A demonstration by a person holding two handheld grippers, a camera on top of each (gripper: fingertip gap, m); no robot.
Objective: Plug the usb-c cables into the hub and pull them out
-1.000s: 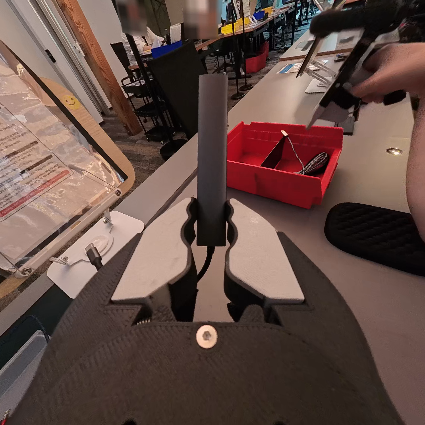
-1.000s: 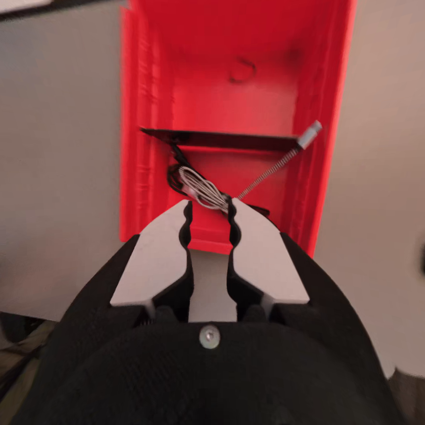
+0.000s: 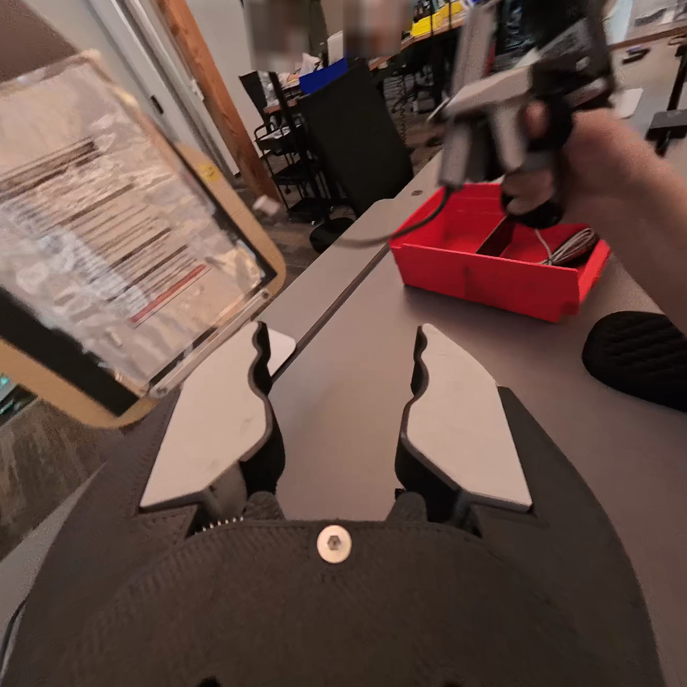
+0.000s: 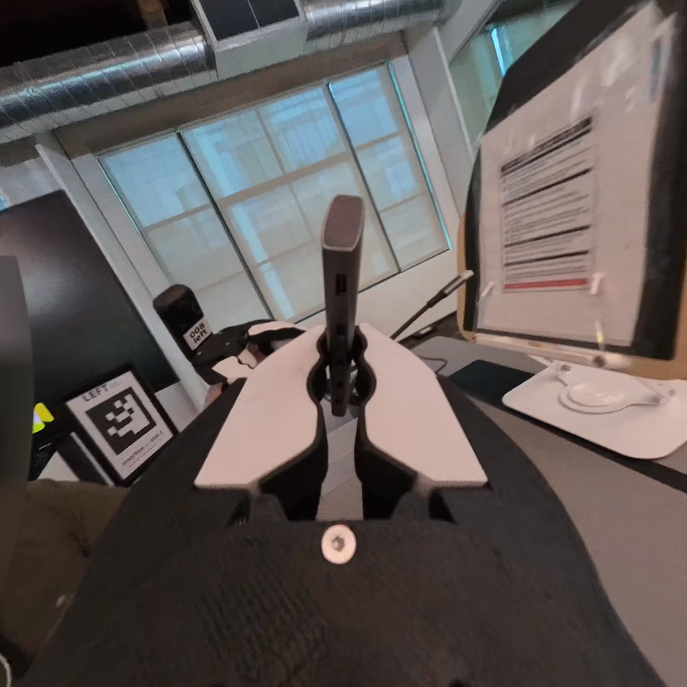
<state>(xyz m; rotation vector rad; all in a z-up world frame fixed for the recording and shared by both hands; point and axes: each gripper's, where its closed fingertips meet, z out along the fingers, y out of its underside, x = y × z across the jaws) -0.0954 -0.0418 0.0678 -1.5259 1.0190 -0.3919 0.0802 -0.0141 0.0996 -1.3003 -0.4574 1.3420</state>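
Note:
My left gripper (image 3: 341, 331) is open and empty, low over the grey table (image 3: 334, 409). My right gripper (image 4: 340, 329) is shut on the dark grey hub (image 4: 340, 279), held edge-on and pointing up, with its ports facing me. In the left wrist view the right gripper (image 3: 483, 96) is raised above the red bin (image 3: 483, 275), and the hub's black cable (image 3: 409, 230) hangs down to the left. A braided usb-c cable (image 3: 572, 249) lies coiled in the bin's right compartment. The left gripper's body (image 4: 208, 334) shows behind the hub.
A clear acrylic sign stand (image 3: 111, 223) on a white base (image 3: 279, 353) stands close on the left; it is on the right in the right wrist view (image 4: 550, 223). A black quilted pad (image 3: 639, 357) lies at right. A person's hand (image 3: 613, 178) holds the right gripper. My right fingertips sit around 20 centimetres from my left ones.
The hub has passed from my left gripper to my right. The left gripper has opened and dropped lower. The right gripper has left the bin, risen and tilted upward.

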